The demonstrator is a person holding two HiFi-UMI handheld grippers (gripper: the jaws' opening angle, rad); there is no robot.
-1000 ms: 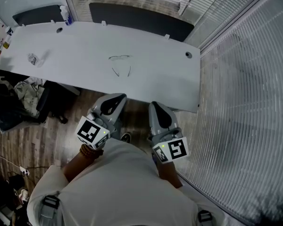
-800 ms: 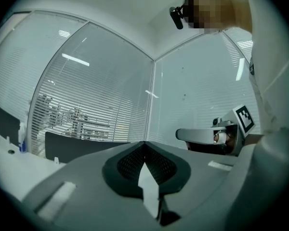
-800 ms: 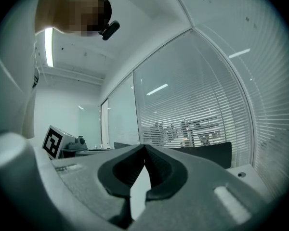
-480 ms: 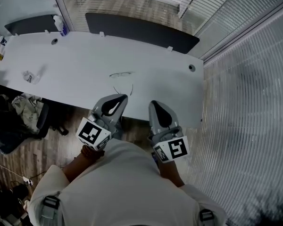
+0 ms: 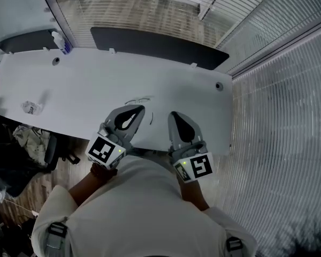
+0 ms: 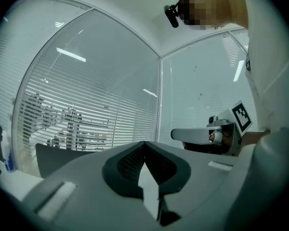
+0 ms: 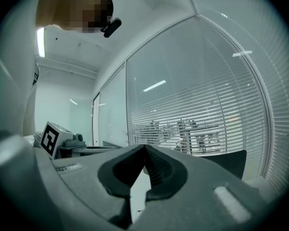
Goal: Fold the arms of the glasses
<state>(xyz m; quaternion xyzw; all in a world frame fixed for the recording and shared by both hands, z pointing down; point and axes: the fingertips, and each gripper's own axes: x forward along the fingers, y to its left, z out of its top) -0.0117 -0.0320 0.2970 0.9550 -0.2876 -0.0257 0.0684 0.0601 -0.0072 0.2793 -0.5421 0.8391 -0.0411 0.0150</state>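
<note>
Thin-framed glasses (image 5: 138, 100) lie on the white table (image 5: 85, 84) with their arms open toward me. One arm shows beside my left gripper, which partly hides the other. My left gripper (image 5: 135, 110) hovers just short of the glasses, jaws shut and empty. My right gripper (image 5: 175, 116) is to the right of them above the table's near edge, also shut and empty. In the left gripper view the shut jaws (image 6: 144, 146) point level at a glass wall. The right gripper view shows its jaws (image 7: 144, 148) shut too. The glasses appear in neither gripper view.
A crumpled clear wrapper (image 5: 30, 107) lies at the table's left, and a small bottle (image 5: 59, 40) stands at its far left corner. A dark panel (image 5: 155, 44) runs behind the table. Blinds on glass walls (image 5: 278, 116) close off the right. A chair with clothes (image 5: 27, 141) stands left.
Between the earlier frames and now the table and glasses have drawn nearer. Both grippers, before over the floor short of the table, now reach over its near edge. Both stay shut.
</note>
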